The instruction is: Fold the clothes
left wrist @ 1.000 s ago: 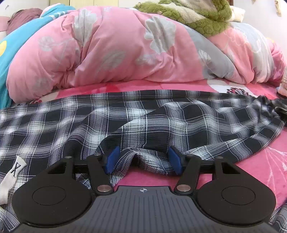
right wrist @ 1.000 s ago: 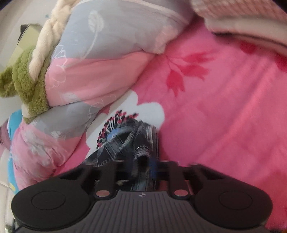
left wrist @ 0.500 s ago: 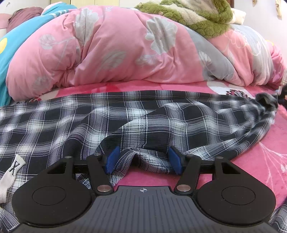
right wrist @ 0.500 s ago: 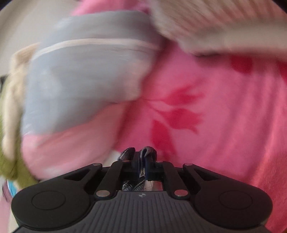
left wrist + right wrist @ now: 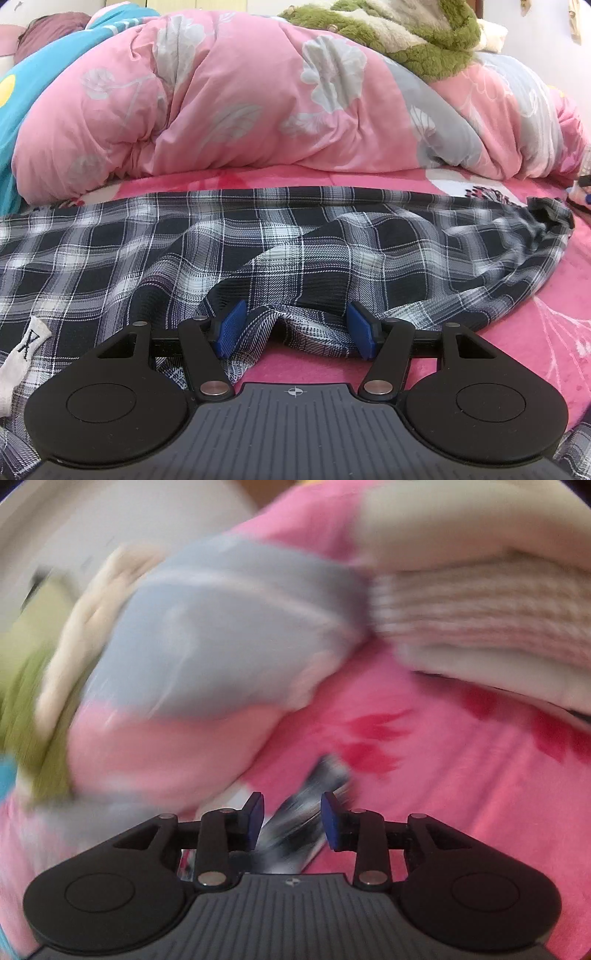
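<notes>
Plaid shirt point(image 5: 229, 240) lies spread across the pink bed point(image 5: 546, 332), in front of the quilt point(image 5: 258, 103), rumpled through the middle, its right end bunched into a knot point(image 5: 546, 216). Left gripper point(image 5: 293, 326) sits at the shirt's near edge, fingers wide apart with a ridge of hem point(image 5: 280, 321) between them, pads not touching it, so it holds nothing. Right gripper point(image 5: 291, 821) is also parted, a strip of plaid point(image 5: 314, 794) lying between the pads without being pinched (view is heavily motion-blurred, so contact is a judgement). Risks: if the left closes on that loose ridge it may catch one layer only, and the fold drags skewed; the knot at the right end will keep a lump unless flattened; right gripper moving fast beside the quilt could snag it. White label point(image 5: 26, 347) at the shirt's left edge could flip under. Versus half a second ago: right fingers were clamped on the fabric and are now apart, cloth released; the shirt's right end has been drawn out farther from the quilt's corner and lies straighter; left gripper unchanged, same gap, same spot.
</notes>
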{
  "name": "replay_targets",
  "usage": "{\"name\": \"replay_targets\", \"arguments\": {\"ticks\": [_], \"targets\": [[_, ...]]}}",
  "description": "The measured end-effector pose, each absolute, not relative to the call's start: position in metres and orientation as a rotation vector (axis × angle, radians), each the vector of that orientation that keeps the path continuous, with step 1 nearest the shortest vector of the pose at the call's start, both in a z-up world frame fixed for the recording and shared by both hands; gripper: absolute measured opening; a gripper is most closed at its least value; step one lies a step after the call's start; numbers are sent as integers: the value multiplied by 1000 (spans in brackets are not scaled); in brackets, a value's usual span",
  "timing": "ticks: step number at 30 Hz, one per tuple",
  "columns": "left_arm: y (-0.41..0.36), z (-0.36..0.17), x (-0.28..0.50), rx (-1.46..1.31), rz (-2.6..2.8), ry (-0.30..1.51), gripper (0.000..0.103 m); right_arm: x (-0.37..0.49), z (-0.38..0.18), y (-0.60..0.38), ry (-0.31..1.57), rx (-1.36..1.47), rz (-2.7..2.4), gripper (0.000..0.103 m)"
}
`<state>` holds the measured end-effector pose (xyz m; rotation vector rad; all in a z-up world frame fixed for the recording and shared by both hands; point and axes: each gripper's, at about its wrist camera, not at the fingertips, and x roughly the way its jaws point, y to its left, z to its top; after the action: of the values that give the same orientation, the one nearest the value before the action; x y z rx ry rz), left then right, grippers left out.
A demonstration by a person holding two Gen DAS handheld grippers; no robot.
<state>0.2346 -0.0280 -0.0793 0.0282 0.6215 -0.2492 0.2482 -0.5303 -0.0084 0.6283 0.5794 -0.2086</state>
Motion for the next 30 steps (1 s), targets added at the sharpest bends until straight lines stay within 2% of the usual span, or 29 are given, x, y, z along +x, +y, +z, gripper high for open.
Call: {"name": "replay_targets", "arguments": {"ticks": [2, 8, 9, 11, 12, 13, 22, 30], "targets": [[-26, -79, 235, 18, -253, 621, 60, 255, -7, -500, 626, 518, -144, 43], [-20, -79, 237, -22, -266, 624, 60, 280, -27, -430, 706, 242, -112, 44], [-19, -80, 237, -28, -269, 624, 60, 283, -32, -426, 712, 205, -124, 43], [-17, -80, 237, -41, -274, 624, 60, 290, -40, -419, 723, 130, -149, 34], [-16, -80, 237, -49, -276, 623, 60, 290, -43, -423, 729, 148, -149, 13], [-15, -80, 237, -57, -279, 623, 60, 287, -43, -430, 734, 204, -152, 2], [-4, -80, 238, -133, -304, 619, 60, 164, -12, -499, 463, 734, -255, 1], [14, -82, 238, -279, -346, 606, 60, 87, -58, -516, 480, 999, -401, 1]]}}
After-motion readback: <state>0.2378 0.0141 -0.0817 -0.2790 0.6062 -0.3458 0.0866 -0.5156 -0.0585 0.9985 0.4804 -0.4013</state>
